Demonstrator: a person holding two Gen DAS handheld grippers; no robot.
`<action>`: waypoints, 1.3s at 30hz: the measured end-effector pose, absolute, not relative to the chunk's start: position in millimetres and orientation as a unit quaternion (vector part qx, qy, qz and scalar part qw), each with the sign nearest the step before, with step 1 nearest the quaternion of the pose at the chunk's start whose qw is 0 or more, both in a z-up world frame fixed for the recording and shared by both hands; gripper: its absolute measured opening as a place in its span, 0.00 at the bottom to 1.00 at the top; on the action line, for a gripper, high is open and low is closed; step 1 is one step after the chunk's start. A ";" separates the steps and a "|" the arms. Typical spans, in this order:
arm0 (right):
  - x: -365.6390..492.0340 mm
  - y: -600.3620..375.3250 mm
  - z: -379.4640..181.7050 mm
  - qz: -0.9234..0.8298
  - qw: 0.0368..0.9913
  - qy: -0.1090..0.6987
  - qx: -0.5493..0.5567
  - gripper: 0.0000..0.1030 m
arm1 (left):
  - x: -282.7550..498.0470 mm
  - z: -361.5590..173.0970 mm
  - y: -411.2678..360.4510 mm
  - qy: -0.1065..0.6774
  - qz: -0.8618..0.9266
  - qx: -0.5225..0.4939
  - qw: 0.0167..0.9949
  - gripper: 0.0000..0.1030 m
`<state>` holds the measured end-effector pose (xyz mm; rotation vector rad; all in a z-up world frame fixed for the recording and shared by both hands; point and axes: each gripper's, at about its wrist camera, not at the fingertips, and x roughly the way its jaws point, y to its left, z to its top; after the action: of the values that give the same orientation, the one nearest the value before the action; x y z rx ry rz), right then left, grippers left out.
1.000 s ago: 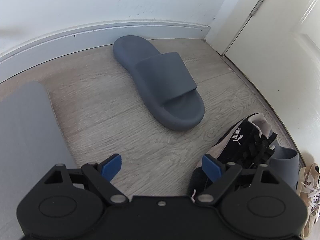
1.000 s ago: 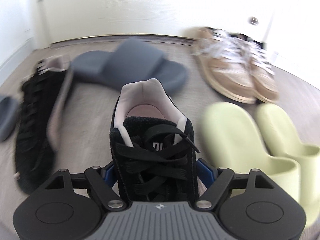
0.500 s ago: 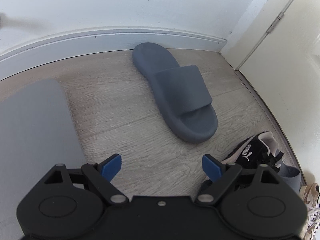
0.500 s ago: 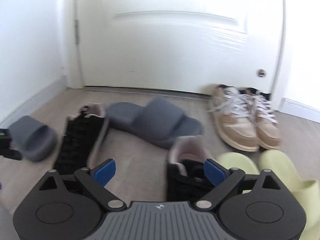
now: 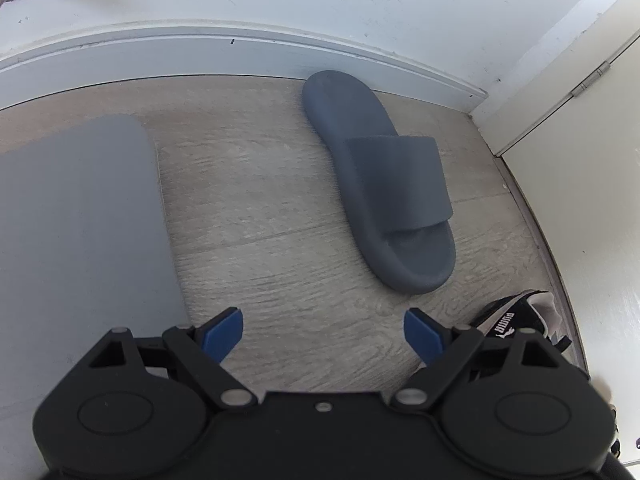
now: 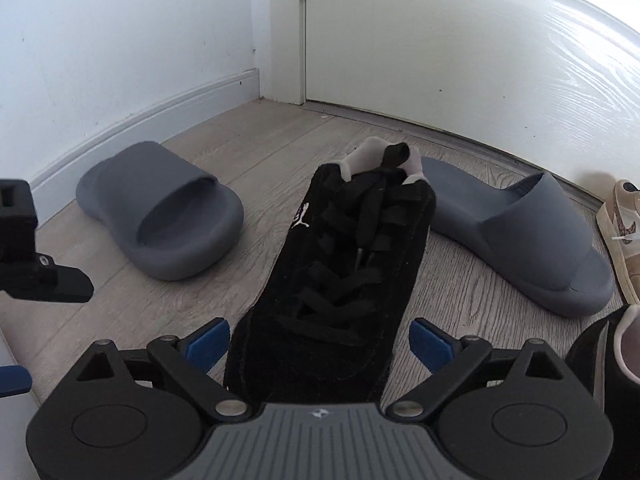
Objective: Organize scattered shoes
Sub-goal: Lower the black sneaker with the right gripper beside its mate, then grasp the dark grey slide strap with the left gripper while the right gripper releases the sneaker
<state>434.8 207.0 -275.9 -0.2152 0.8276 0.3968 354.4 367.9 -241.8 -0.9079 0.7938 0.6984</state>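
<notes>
In the right wrist view a black Puma sneaker (image 6: 340, 264) lies on the wood floor, its toe between the jaws of my open right gripper (image 6: 320, 344); the pads do not touch it. A grey slide (image 6: 160, 212) lies to its left, a second grey slide (image 6: 520, 240) to its right. The other black sneaker (image 6: 608, 360) shows at the right edge. My left gripper (image 5: 322, 334) is open and empty above bare floor, short of the grey slide (image 5: 384, 204) near the skirting board. The black sneaker (image 5: 516, 316) sits at its right.
A grey mat (image 5: 76, 220) lies on the floor at the left. A white door (image 6: 480, 40) and a wall with skirting (image 6: 140, 116) close the corner. A beige sneaker (image 6: 624, 216) lies at the far right. The left gripper's body (image 6: 24, 248) shows at the left edge.
My right gripper let go of the second black sneaker, opened, and swung left to straddle the toe of the first one. My left gripper shifted left, so the grey slide slid rightward in view.
</notes>
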 end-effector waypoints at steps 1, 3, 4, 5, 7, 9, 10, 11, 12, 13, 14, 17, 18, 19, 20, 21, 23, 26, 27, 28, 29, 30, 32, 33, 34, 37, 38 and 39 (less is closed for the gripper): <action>435.1 205.8 -277.1 0.190 0.890 0.402 -0.097 0.93 | 354.5 -242.3 368.3 0.367 0.319 -0.420 0.766 0.86; 435.1 202.2 -278.0 0.189 0.891 0.405 -0.082 0.89 | 354.2 -243.2 368.7 0.368 0.316 -0.424 0.764 0.86; 434.2 199.2 -278.1 0.188 0.891 0.407 -0.072 0.87 | 353.8 -243.3 368.6 0.368 0.316 -0.425 0.764 0.86; 432.1 195.8 -278.1 0.184 0.892 0.408 -0.065 0.85 | 353.6 -243.2 368.3 0.368 0.316 -0.425 0.764 0.86; 427.0 189.8 -278.1 0.171 0.895 0.408 -0.056 0.82 | 354.0 -242.7 367.5 0.368 0.317 -0.421 0.766 0.86; 421.1 185.6 -278.8 0.160 0.898 0.406 -0.052 0.81 | 355.1 -242.5 366.8 0.369 0.316 -0.418 0.768 0.86; 416.4 181.2 -278.7 0.153 0.900 0.406 -0.050 0.81 | 355.4 -242.3 366.3 0.369 0.316 -0.417 0.768 0.86; 411.2 176.1 -277.9 0.144 0.900 0.407 -0.048 0.81 | 355.6 -242.2 365.8 0.369 0.315 -0.415 0.769 0.86; 406.5 170.6 -276.9 0.136 0.901 0.410 -0.046 0.81 | 355.8 -242.1 365.5 0.370 0.315 -0.415 0.770 0.86; 401.9 164.7 -275.9 0.128 0.901 0.413 -0.043 0.80 | 356.1 -242.0 365.2 0.370 0.315 -0.414 0.770 0.86; 397.3 158.8 -274.8 0.119 0.901 0.415 -0.040 0.80 | 356.3 -242.0 364.9 0.370 0.315 -0.413 0.771 0.86; 383.6 140.3 -272.5 0.109 0.899 0.423 -0.038 0.80 | 356.6 -242.3 364.3 0.371 0.311 -0.412 0.772 0.86; 381.0 134.8 -272.0 0.108 0.898 0.425 -0.038 0.80 | 356.7 -241.8 363.6 0.371 0.311 -0.410 0.773 0.86; 378.0 129.8 -271.5 0.109 0.897 0.427 -0.038 0.80 | 356.7 -241.2 362.8 0.371 0.311 -0.407 0.774 0.86; 374.1 124.7 -270.9 0.110 0.896 0.429 -0.039 0.80 | 356.9 -240.7 362.2 0.372 0.312 -0.405 0.775 0.86; 370.2 119.6 -270.2 0.111 0.894 0.432 -0.040 0.80 | 357.1 -240.3 361.7 0.372 0.313 -0.402 0.776 0.86; 362.4 109.4 -268.9 0.114 0.892 0.436 -0.042 0.80 | 357.4 -240.1 360.8 0.373 0.313 -0.399 0.777 0.86; 354.8 97.9 -267.3 0.114 0.888 0.444 -0.038 0.80 | 358.0 -239.7 359.2 0.375 0.315 -0.393 0.779 0.86; 354.0 95.9 -267.2 0.112 0.887 0.446 -0.037 0.80 | 358.8 -239.5 358.2 0.376 0.316 -0.389 0.780 0.86; 352.1 93.4 -266.7 0.112 0.886 0.448 -0.037 0.80 | 359.7 -239.3 357.2 0.377 0.316 -0.385 0.781 0.86; 349.6 90.7 -266.1 0.112 0.885 0.450 -0.038 0.80 | 360.8 -239.3 356.6 0.378 0.317 -0.382 0.782 0.86; 347.5 89.0 -265.9 0.113 0.884 0.451 -0.040 0.80 | 362.6 -239.3 354.8 0.380 0.319 -0.374 0.783 0.86; 343.9 86.9 -265.9 0.116 0.883 0.452 -0.042 0.80 | 365.6 -239.6 351.6 0.385 0.321 -0.362 0.786 0.86; 342.3 86.3 -266.0 0.117 0.883 0.453 -0.043 0.80 | 367.9 -239.5 349.3 0.388 0.322 -0.354 0.788 0.86; 341.5 85.7 -265.9 0.120 0.882 0.454 -0.045 0.81 | 369.8 -239.1 348.0 0.390 0.322 -0.348 0.790 0.86; 341.7 79.8 -260.1 0.134 0.868 0.477 -0.035 0.82 | 383.5 -234.0 346.4 0.389 0.335 -0.311 0.800 0.86; 340.4 74.8 -255.7 0.141 0.862 0.486 -0.022 0.82 | 389.9 -231.5 346.6 0.386 0.341 -0.295 0.805 0.86; 336.3 69.2 -249.3 0.151 0.861 0.487 -0.012 0.82 | 396.2 -229.0 346.7 0.383 0.347 -0.278 0.810 0.86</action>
<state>336.3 69.2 -249.3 -0.0248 1.0209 0.3161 396.2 346.7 -229.0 -0.5937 0.8187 0.7415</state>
